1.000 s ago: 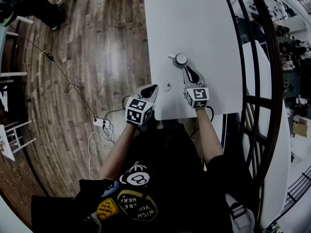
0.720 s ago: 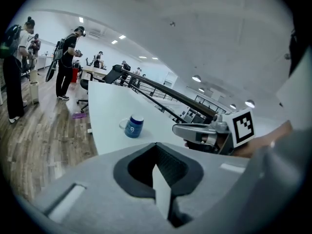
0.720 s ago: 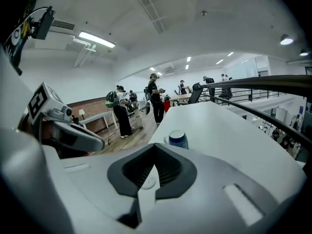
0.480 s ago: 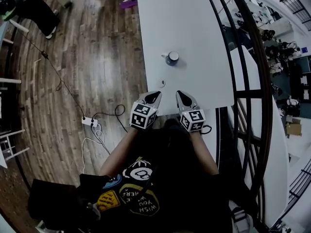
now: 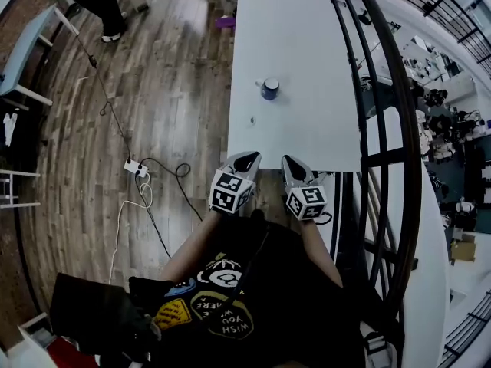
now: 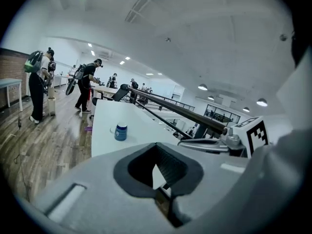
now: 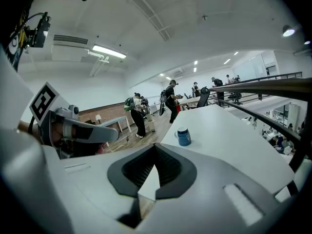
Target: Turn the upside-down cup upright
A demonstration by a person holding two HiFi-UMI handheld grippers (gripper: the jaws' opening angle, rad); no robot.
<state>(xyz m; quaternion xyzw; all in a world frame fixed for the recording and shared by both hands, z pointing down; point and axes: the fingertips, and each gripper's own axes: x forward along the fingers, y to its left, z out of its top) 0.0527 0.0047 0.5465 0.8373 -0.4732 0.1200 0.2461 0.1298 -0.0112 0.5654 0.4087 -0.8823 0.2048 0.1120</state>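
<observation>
Both claws are back from the cup (image 5: pixel 269 89), now at the near edge of the counter (image 5: pixel 307 44); a second ago my right claw (image 5: pixel 291 163) was at the cup. Left claw (image 5: pixel 247 159) and right claw are pressed together, empty. The cup stands alone mid-counter, well apart; its contents are not discernible.

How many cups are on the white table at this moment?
1. The blue cup stands alone on the white table, near its left edge in the head view. No other cup shows in any view; nothing on the table could hide one.
</observation>
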